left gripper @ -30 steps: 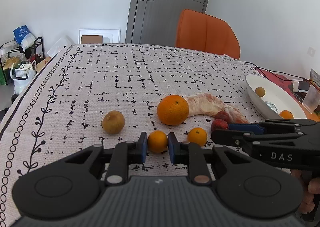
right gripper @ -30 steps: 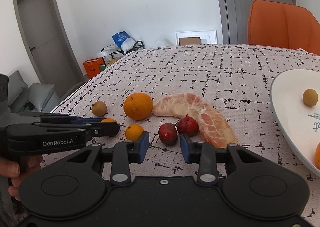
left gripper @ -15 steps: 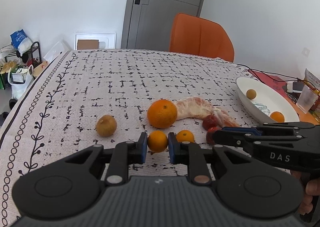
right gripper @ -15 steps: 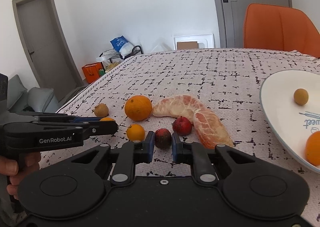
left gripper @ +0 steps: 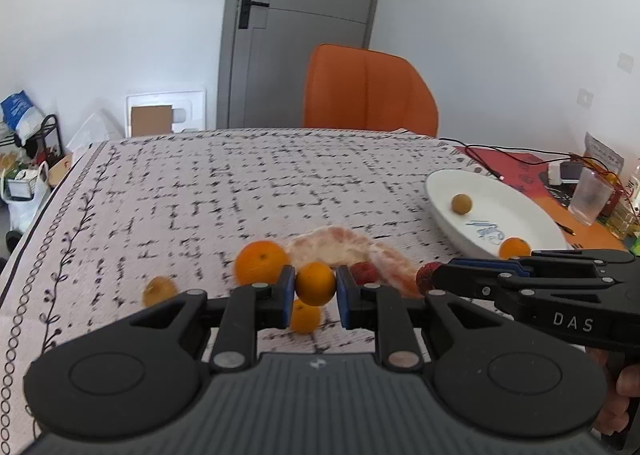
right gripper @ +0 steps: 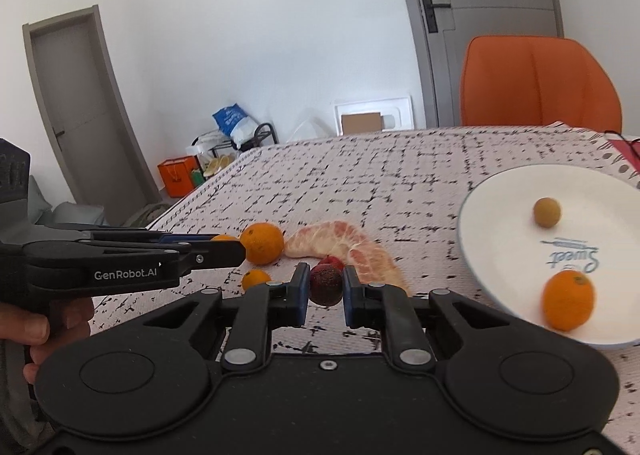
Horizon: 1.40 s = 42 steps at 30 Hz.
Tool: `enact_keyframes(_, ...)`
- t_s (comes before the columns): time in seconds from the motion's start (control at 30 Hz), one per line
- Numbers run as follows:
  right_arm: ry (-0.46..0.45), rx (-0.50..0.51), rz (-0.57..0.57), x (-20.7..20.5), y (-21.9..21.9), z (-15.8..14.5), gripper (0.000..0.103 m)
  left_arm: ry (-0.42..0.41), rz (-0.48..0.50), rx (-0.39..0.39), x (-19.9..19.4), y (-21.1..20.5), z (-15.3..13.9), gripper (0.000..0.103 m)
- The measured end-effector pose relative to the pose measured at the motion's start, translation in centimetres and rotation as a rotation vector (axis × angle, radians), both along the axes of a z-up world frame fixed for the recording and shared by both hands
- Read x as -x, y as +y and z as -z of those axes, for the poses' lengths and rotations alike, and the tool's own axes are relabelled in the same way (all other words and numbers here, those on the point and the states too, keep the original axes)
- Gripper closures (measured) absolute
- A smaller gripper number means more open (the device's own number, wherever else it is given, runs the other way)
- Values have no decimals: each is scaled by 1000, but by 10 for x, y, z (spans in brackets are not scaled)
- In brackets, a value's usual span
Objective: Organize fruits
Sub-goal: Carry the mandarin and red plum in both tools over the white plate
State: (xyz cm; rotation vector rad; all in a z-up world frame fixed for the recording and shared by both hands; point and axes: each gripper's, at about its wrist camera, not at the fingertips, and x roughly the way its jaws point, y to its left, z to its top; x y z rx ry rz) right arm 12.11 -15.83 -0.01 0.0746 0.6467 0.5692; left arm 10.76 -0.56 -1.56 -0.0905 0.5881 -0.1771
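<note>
- Two fruits are held at once: a small round orange mandarin point(left gripper: 315, 283) sits clamped between the blue pads of the left gripper point(left gripper: 312, 291), clear of the cloth, and a small dark-red round fruit point(right gripper: 326, 284) is pinched the same way in the right gripper point(right gripper: 325, 289).
- Both look light and firm enough for a pinch across the widest part; the mandarin's smooth rind could slip or roll, and I judge hard squeezing would bruise either.
- Just below and ahead of the left gripper lie a second small mandarin point(left gripper: 305, 317), a large round orange point(left gripper: 261, 263), a small brown round fruit point(left gripper: 159, 290), another red fruit point(left gripper: 364, 272) and a curved peeled pomelo segment point(right gripper: 340, 243), soft and likely to tear.
- Ahead and right of the right gripper, a white oval ceramic plate point(right gripper: 500, 195) already carries an orange point(right gripper: 568, 305) and a small brown fruit point(right gripper: 546, 211); it probably is the destination.
- Writing: "Sweet" in blue script on the plate, "GenRobot.AI" on the left gripper's side, "DAS" on the right one's.
- All rests on a white tablecloth with black broken lines point(left gripper: 240, 183).
</note>
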Motion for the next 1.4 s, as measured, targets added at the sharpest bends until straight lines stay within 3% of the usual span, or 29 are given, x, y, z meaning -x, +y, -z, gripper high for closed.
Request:
enact_keyframes(0.67, -48, -25, 131, 8, -61, -13, 87, -47, 135, -39, -18, -60, -19, 83)
enact_keyframes(1.4, -34, -48, 259, 11, -117, -1, 87, -37, 270, -91, -47, -123, -15, 83)
